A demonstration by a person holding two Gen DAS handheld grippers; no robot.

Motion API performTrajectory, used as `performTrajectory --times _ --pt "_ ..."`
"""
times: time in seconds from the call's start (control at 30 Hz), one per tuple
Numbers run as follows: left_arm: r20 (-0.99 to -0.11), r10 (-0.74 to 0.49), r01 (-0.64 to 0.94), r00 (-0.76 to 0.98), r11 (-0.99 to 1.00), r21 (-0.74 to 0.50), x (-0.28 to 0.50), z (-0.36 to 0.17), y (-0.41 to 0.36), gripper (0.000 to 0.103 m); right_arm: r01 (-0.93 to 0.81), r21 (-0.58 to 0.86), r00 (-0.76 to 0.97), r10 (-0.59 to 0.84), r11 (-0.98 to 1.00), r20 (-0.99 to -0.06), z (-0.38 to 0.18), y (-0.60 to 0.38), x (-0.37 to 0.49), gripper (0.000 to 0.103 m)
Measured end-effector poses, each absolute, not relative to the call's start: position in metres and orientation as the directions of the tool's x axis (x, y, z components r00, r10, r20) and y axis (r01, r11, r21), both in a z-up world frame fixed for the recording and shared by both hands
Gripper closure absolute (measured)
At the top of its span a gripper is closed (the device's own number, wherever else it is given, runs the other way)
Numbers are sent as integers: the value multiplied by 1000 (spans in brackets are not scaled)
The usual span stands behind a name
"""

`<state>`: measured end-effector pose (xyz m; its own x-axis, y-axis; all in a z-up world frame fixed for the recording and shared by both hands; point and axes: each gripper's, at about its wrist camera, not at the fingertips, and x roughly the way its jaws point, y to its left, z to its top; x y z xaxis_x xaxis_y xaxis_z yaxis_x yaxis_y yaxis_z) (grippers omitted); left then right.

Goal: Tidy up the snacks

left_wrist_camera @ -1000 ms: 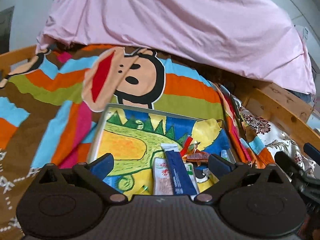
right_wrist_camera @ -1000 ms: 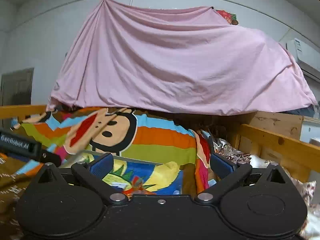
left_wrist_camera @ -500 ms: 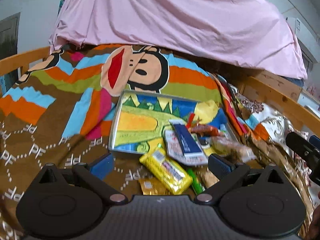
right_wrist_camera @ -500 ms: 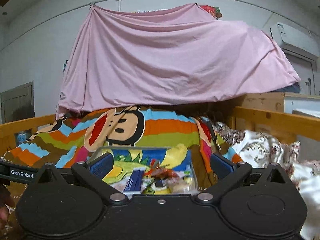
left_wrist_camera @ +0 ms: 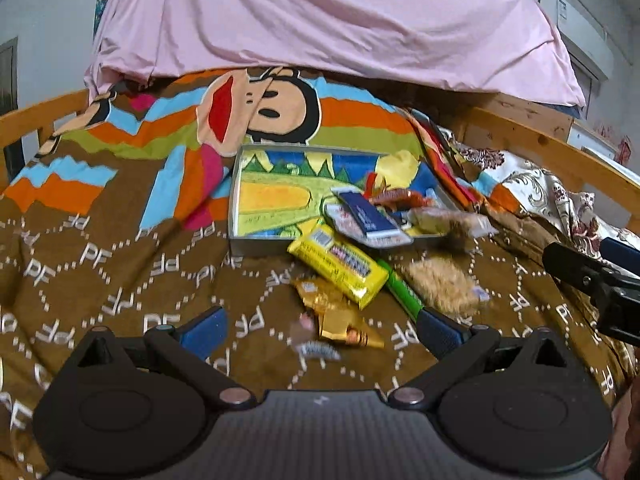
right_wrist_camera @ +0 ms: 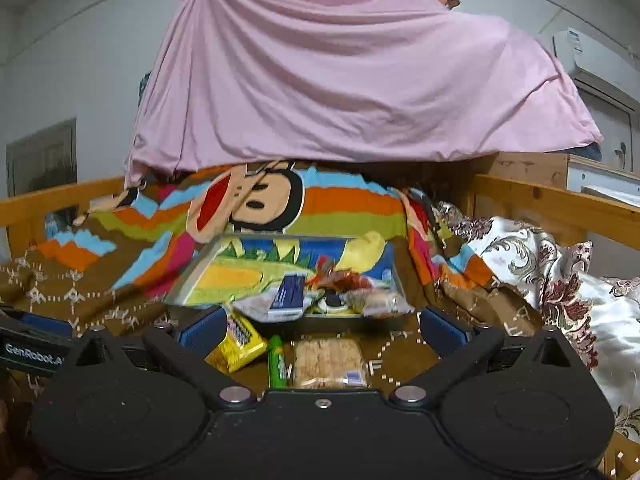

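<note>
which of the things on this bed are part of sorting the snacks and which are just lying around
Part of the job:
- dinosaur-print tray
- yellow snack pack
- green stick pack
- cracker pack
- gold wrapped sweets
- blue sachet
- left gripper and right gripper, both open

Just lying about:
- monkey blanket
- pink sheet
- floral quilt
- wooden bed rail

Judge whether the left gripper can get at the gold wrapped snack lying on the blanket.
Probably yes: the left gripper is open, and the gold wrapped snack lies between its fingers on the blanket, with nothing covering it.
</note>
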<state>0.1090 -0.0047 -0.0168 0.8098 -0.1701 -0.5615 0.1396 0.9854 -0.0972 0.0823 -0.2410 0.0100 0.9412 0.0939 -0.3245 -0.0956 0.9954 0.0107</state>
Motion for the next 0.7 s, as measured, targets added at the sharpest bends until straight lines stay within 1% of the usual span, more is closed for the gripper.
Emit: performTrajectory --times 0.17,0.23,0.53,0.7 --pt "-568 -168 129 806 986 -107 102 -24 2 1 -103 -52 900 71 993 -430 -2 -229 97 1" --pt "-568 -166 129 806 986 -105 100 -26 4 1 -99 -78 888 53 992 -457 -7 -225 101 1" --pt "-592 -141 96 794 990 -106 99 -36 13 1 -139 -120 855 58 983 -515 -17 -214 109 1" --pt "-595 -125 80 794 992 -102 100 -37 15 1 -149 -124 845 61 981 -531 -18 -212 112 1"
